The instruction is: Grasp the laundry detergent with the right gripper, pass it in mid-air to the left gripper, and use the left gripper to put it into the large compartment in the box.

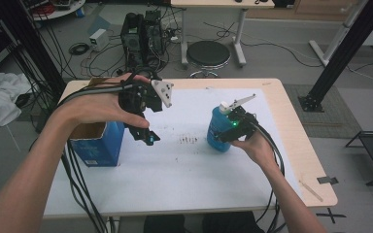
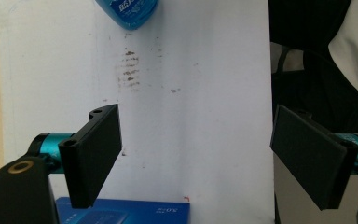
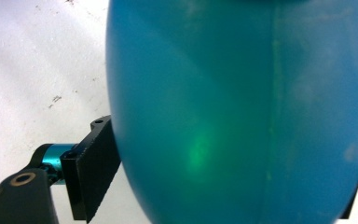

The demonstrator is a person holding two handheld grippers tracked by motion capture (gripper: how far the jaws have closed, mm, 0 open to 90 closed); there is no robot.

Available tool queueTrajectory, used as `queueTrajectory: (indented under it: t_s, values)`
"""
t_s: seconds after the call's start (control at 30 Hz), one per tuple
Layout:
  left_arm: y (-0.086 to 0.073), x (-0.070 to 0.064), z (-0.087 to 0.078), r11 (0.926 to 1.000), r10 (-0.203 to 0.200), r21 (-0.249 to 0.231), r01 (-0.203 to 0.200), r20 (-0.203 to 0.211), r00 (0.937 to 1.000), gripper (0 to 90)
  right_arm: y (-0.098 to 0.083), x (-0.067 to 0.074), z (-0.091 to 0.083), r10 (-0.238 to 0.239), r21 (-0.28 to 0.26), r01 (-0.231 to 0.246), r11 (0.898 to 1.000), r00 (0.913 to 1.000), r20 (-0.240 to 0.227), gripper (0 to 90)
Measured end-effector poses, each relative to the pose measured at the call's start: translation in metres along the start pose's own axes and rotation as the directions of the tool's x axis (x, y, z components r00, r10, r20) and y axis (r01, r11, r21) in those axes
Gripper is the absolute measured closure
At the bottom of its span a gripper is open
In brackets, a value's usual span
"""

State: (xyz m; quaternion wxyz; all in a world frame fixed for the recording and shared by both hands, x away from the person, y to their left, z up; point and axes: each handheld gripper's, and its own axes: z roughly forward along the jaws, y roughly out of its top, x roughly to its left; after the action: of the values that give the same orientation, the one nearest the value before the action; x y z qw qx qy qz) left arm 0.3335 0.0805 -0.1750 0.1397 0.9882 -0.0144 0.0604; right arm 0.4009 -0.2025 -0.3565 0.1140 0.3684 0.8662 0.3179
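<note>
The left claw (image 1: 145, 133) hangs raised above the surface (image 1: 175, 165), held by a hand (image 1: 94, 109) that curls over its top with the forearm reaching in from the lower left. It points down and slightly forward, with its grey three-cornered plate up. Its jaws stand wide apart with nothing between them. Below and behind this claw sits a blue box (image 1: 99, 145) with an open cardboard top; in the left gripper view only a strip of the box (image 2: 123, 212) shows at the bottom edge. Between the two claws lies a patch of brown smudges (image 1: 188, 140) on the white sheet.

The right claw (image 1: 226, 133) is held low, palm up, and its jaws clasp the blue bottle (image 1: 218, 128) at its sides. The bottle (image 3: 242, 121) stands upright directly ahead of it. Its far jaw is mostly hidden behind the bottle's body, and the bottle's top is cut off there.
</note>
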Motion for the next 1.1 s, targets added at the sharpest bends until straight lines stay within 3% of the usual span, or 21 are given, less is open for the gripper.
queueTrajectory:
  t_s: [0.1,0.47,0.53,1.1]
  values:
    - [-0.0013,0.0,0.0,1.0,-0.002,-0.001,0.002,-0.01,1.0,16.6,-0.0002,-0.0001,0.0006,-0.004,0.004,0.004,1.0,1.0,-0.003,18.3]
    - [-0.0023,0.001,0.002,1.0,-0.005,0.0,0.005,0.001,1.0,16.6,-0.0006,0.0005,0.0029,-0.005,-0.015,0.005,1.0,0.9999,0.011,18.8]
    - [-0.0028,0.0013,0.0029,1.0,-0.007,-0.002,0.007,-0.005,1.0,16.6,-0.0009,0.0004,0.0028,-0.009,-0.028,0.01,1.0,0.9999,0.009,23.5]
    - [-0.0032,0.0011,0.0049,0.9998,-0.016,-0.012,0.016,0.008,0.9998,16.6,-0.0016,-0.0005,0.0039,-0.018,-0.067,0.02,0.998,0.9995,0.025,30.9]
